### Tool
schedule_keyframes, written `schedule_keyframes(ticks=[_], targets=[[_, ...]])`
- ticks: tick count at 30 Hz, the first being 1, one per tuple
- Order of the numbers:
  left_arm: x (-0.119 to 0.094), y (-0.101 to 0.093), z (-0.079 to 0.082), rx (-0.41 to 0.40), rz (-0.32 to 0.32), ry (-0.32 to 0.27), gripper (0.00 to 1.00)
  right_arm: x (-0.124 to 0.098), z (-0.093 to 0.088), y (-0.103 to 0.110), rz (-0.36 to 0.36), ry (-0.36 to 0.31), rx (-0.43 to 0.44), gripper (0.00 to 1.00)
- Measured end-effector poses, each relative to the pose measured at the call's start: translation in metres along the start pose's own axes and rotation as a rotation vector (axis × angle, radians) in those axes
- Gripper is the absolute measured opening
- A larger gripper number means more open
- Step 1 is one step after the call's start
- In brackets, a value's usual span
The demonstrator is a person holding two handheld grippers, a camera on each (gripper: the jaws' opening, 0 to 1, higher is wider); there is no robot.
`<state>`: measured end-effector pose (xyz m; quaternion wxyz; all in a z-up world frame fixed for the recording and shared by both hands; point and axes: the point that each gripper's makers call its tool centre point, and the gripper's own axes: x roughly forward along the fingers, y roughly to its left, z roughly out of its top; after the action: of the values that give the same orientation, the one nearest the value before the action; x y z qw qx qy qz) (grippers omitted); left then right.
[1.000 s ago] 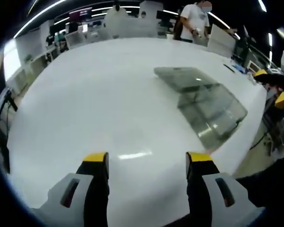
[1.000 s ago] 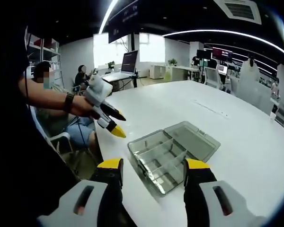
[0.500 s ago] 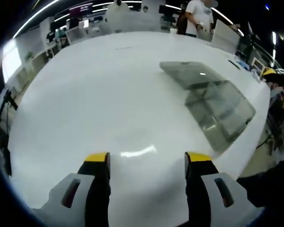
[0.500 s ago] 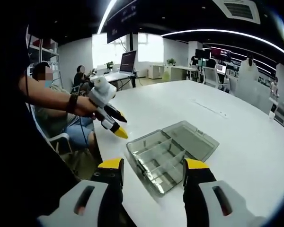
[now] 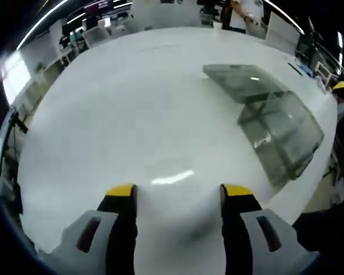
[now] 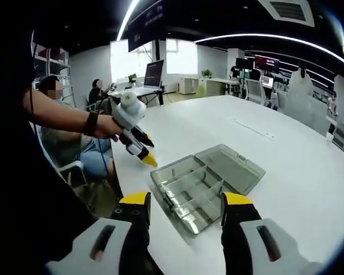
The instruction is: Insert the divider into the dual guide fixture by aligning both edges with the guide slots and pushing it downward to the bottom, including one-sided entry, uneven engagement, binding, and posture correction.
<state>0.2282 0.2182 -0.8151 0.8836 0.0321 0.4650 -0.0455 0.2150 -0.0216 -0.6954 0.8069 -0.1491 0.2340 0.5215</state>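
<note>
Approach is the step in hand, judged from the left gripper view: the left claw (image 5: 179,195) hangs open and empty over the bare white tabletop (image 5: 120,109), with one smoky clear plastic compartment box (image 5: 281,134) well off to its right, lid (image 5: 241,80) folded flat beside the tray. To do this well, the claw should swing toward the box before anything is gripped, and come in square to the slots so both edges can enter together; a slanted entry would likely bind. No loose divider can be made out here.

In the right gripper view, the right claw (image 6: 185,200) is likewise open and empty, low over the near end of the same box (image 6: 189,192). The left claw (image 6: 143,156) comes in from the left, held in a person's hand (image 6: 106,127), near the box's far-left corner. Thin partitions stand inside the tray; their number is unclear. Count: one box, two claws.
</note>
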Motion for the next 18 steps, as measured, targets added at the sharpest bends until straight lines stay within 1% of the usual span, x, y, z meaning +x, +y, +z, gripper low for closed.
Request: schedule_keyframes(ticks=[4,9,14,18], targets=[[0.0007,0.0012,0.0016,0.008,-0.003,0.035,0.52,0.0024,-0.0007,0.0012,0.005,0.002,0.002,0.45],[0.0025,0.0026,0.002,0.04,-0.019,0.097,0.46,0.0034,0.0001,0.0007,0.005,0.0,0.004,0.45],[0.0034,0.0018,0.0036,0.05,-0.02,0.13,0.38,0.0026,0.0007,-0.0014,0.003,-0.001,0.002,0.45],[0.0039,0.0003,0.0038,0.063,-0.026,0.144,0.35,0.0024,-0.0014,-0.0025,0.003,0.001,0.008,0.45]])
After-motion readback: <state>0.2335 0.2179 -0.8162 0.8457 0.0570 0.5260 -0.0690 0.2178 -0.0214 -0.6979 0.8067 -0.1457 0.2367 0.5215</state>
